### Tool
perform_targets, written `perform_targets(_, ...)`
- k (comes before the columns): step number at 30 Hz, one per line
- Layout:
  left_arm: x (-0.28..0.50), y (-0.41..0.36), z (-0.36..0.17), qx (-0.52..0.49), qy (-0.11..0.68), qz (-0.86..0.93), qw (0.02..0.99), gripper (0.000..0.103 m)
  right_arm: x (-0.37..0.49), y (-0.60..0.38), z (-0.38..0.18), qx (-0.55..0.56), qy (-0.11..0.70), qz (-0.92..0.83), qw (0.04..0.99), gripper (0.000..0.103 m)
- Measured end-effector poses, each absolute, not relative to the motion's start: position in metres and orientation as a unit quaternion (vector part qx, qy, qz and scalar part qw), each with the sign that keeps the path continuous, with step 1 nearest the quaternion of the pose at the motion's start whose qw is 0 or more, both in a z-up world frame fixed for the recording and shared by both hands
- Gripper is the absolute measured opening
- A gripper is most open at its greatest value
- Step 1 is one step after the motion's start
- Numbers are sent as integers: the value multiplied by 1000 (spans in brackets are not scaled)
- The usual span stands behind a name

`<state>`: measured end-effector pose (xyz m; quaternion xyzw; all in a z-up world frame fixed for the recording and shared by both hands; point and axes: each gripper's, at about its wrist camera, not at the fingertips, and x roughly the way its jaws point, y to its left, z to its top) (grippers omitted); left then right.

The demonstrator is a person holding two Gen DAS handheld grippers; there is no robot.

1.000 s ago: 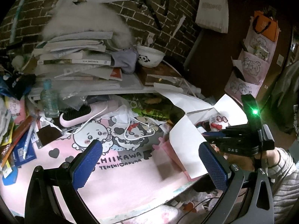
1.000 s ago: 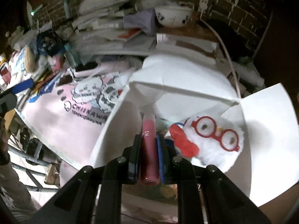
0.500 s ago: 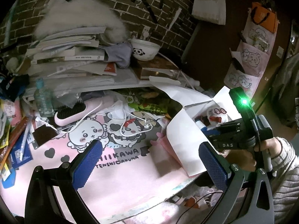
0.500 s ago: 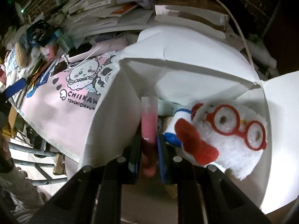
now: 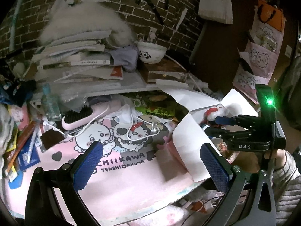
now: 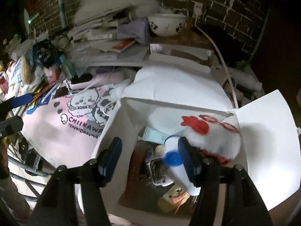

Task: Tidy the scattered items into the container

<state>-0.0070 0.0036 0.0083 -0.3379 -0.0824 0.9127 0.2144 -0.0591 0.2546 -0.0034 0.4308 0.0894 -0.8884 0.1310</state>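
The white cardboard box [image 6: 263,141] stands open at the right end of the pink mat [image 5: 120,173]; it also shows in the left wrist view [image 5: 190,143]. Inside lie a white plush with red glasses [image 6: 212,137], a white bottle with a blue cap [image 6: 175,162] and other small items. My right gripper [image 6: 150,156] is open and empty just above the box opening. My left gripper [image 5: 150,162] is open and empty over the mat. A pink hairbrush [image 5: 82,116], a white cable [image 5: 139,131] and a clear bottle [image 5: 49,103] lie scattered on the mat's far side.
A stack of books and papers [image 5: 79,64] and a panda bowl [image 5: 152,52] sit on a raised shelf behind. Pens and packets [image 5: 20,146] crowd the left edge. A brick wall [image 5: 154,9] stands behind. Green snack packets [image 5: 158,109] lie near the box.
My right gripper opened and let go of the pink tube over the box; the tube is no longer between its fingers. The left gripper stayed open, barely moving.
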Motion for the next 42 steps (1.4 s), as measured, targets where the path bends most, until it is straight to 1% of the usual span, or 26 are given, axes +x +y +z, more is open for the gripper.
perform_targets(4,-7,12,14,-336,-74,914,214,103,-53,254,4,405,84,-900,136,60)
perform_targets(5,-6,16,15,-337,-68,915,212,103,-51,254,7,394,83,-905,138,68)
perform_targets(6,-6,19,16,-337,-63,916,209,103,-48,254,9,383,81,-910,138,79)
perform_targets(7,-5,22,17,-337,-57,917,205,103,-44,254,12,369,78,-916,137,83)
perform_targets(10,-2,32,19,-336,-35,923,182,103,-34,253,23,329,69,-932,132,85)
perform_targets(11,-2,35,19,-336,-30,924,177,103,-30,252,27,318,67,-937,131,87)
perform_targets(12,-2,37,19,-337,-27,925,173,103,-27,251,30,309,63,-940,128,97)
perform_targets(13,-1,39,19,-339,-27,925,168,103,-25,251,32,304,59,-942,128,103)
perform_targets(19,-4,42,16,-366,-48,919,140,103,-12,246,40,286,41,-952,102,103)
perform_targets(24,4,41,20,-355,-17,932,75,103,-15,252,39,317,11,-944,96,103)
perform_targets(26,7,40,23,-347,-15,935,67,103,-14,255,39,324,6,-943,72,103)
perform_targets(30,17,38,33,-327,-18,943,58,103,-16,252,40,354,30,-932,70,103)
perform_targets(34,21,36,38,-321,-31,945,45,103,-13,244,40,357,53,-931,49,103)
perform_targets(37,23,33,40,-320,-39,946,40,103,-12,243,40,360,41,-930,61,103)
perform_targets(42,27,34,44,-309,-16,951,1,103,-9,237,41,355,27,-932,68,103)
